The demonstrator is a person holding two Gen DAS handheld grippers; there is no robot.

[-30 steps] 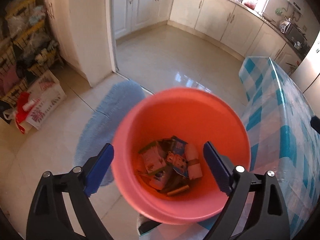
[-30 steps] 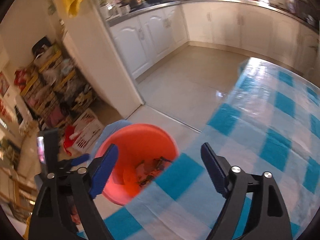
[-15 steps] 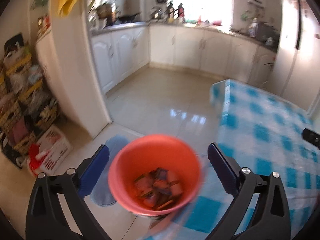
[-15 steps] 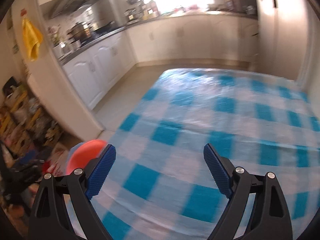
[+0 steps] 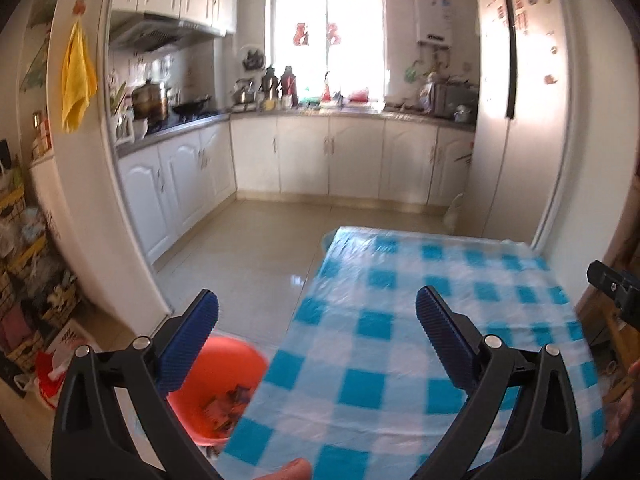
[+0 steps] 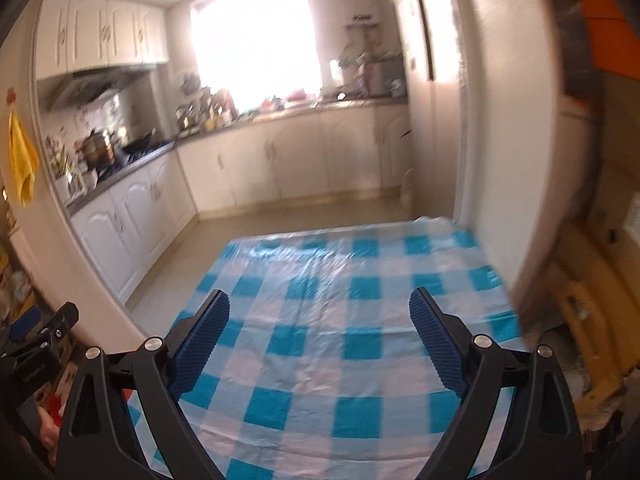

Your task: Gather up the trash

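An orange bin (image 5: 224, 376) with several wrappers (image 5: 228, 400) in it stands on the floor at the table's left front corner, partly hidden by the table edge and my left finger. My left gripper (image 5: 316, 344) is open and empty, raised above the bin and the table corner. My right gripper (image 6: 320, 340) is open and empty above the blue-and-white checked tablecloth (image 6: 340, 320). No trash shows on the cloth in either view. The bin does not show in the right wrist view.
White kitchen cabinets (image 5: 328, 160) run along the far wall and left side. A fridge (image 5: 516, 120) stands past the table's far right corner. Cluttered shelves (image 5: 24, 272) and a red-and-white bag (image 5: 56, 360) are at the left. Cardboard (image 6: 588, 320) leans right of the table.
Both grippers have tilted up and pulled back from the bin. The left view went from looking down into the bin to looking across the kitchen. The right view swung right over the table.
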